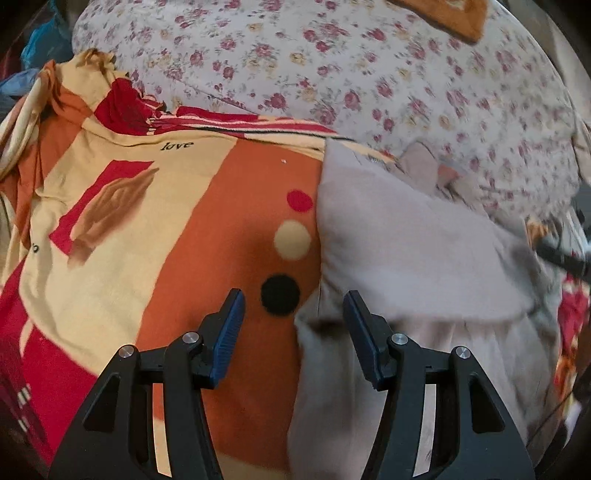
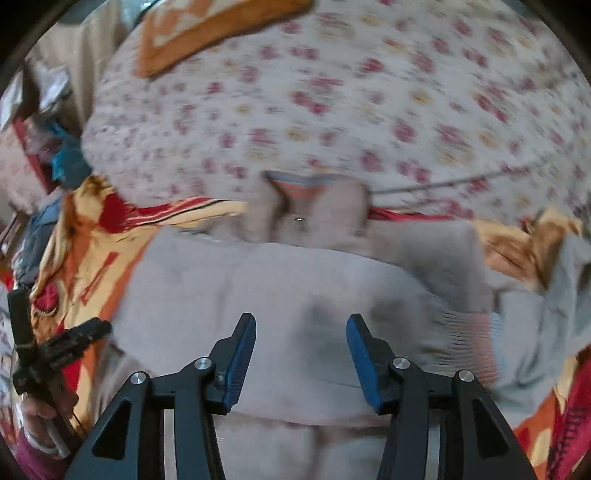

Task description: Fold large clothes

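Bedspread (image 1: pixel 229 229) (orange, cream, red) under grey garment (image 2: pixel 280 280), beside floral quilt (image 2: pixel 332 103).

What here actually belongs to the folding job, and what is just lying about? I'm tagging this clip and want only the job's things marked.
Part of the job:
- pale grey garment, spread out and partly folded
- left claw, open, over the garment's edge
- right claw, open, above the garment

Just lying about:
- orange patterned blanket under the garment
- floral sheet behind it
- orange cloth at the far edge
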Tool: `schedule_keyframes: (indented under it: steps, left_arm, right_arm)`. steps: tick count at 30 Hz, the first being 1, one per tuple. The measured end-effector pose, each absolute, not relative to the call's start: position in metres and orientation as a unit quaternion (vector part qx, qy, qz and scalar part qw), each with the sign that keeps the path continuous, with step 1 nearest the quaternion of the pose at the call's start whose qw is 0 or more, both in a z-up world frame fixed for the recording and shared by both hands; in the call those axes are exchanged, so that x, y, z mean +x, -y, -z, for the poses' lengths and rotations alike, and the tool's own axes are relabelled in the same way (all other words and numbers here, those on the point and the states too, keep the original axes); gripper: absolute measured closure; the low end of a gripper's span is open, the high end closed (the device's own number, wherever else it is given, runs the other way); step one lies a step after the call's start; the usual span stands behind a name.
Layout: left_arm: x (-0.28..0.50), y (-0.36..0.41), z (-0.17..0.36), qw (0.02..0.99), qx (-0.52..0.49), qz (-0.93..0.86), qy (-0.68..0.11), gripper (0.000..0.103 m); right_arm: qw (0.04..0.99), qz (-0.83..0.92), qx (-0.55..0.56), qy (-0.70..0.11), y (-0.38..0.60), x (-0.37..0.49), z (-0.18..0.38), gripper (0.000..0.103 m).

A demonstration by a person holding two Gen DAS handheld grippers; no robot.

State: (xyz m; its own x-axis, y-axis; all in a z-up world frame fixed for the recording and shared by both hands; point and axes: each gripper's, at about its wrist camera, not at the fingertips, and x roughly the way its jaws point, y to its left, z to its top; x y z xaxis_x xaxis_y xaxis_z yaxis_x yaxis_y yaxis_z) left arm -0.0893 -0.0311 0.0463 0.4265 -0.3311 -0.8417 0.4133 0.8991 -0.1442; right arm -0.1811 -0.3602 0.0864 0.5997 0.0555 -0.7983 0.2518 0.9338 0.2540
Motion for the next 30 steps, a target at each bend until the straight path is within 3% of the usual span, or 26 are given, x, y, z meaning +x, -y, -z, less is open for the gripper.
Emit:
schedule_keyframes:
  steps: [7, 17, 23, 30]
  left_arm:
    - [-0.097, 0.042, -0.035, 0.839, 0.083, 0.227, -0.488, 0.047]
    - [-0.055, 0.019, -0.024, 0.866, -0.066, 0.14, -0.475, 0.047]
    - [-0.064, 0.019, -0.024, 0.871, -0.023, 0.134, -0.472, 0.047]
    - [-0.089, 0.021, -0.061, 0.879, 0.006, 0.158, -0.45, 0.047]
  right_arm:
    - [0.868, 0.047, 0.177, -0.461, 0.347, -0.189, -0.072, 0.054]
    - [0.845, 0.097, 0.235, -0.471, 0.386, -0.217, -0.034, 0.054]
    - [0.844, 0.097, 0.222, -0.478, 0.382, -0.207, -0.027, 0.054]
    - [0.865, 0.127, 0.217, -0.434, 0.397, -0.227, -0.057, 0.054]
